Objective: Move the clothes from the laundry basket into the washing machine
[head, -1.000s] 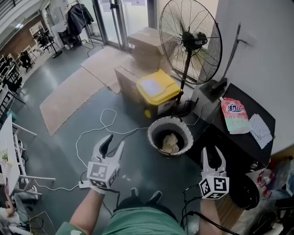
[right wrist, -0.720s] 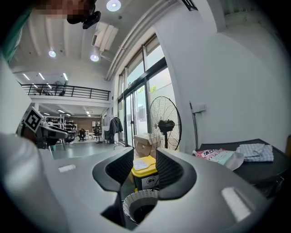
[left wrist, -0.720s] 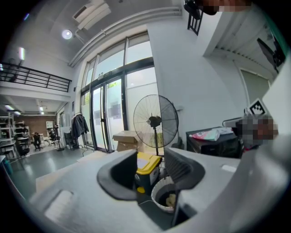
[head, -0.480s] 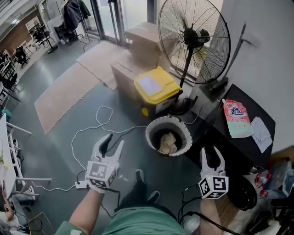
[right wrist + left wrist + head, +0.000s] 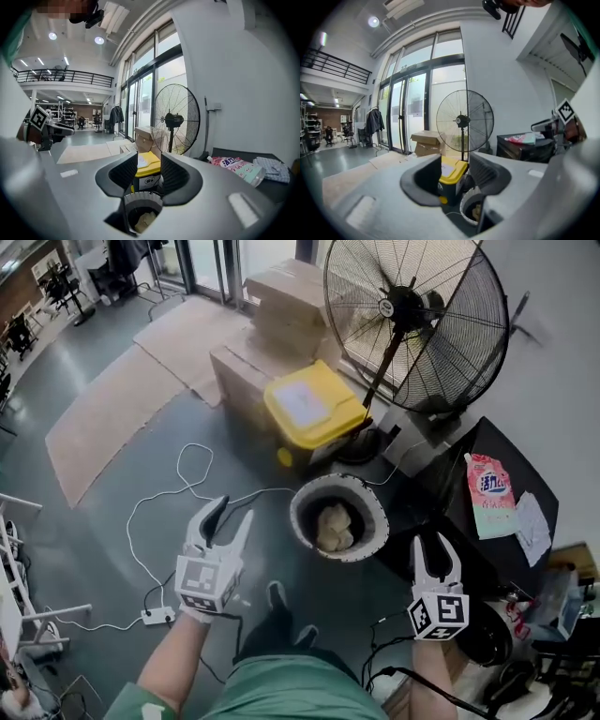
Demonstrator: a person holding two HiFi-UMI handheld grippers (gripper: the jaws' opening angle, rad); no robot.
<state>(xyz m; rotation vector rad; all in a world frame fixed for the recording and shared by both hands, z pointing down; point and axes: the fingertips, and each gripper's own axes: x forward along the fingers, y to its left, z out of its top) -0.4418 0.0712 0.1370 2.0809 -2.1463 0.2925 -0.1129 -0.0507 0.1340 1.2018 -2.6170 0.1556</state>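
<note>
Two grippers, both empty: my left gripper (image 5: 230, 518), jaws wide apart, hangs at nine o'clock of the white laundry basket (image 5: 302, 505), my right gripper (image 5: 434, 549), jaws part open, at four o'clock. Pale clothes (image 5: 330, 527) lie bunched at its bottom; I should reach straight down and pinch the topmost fold
</note>
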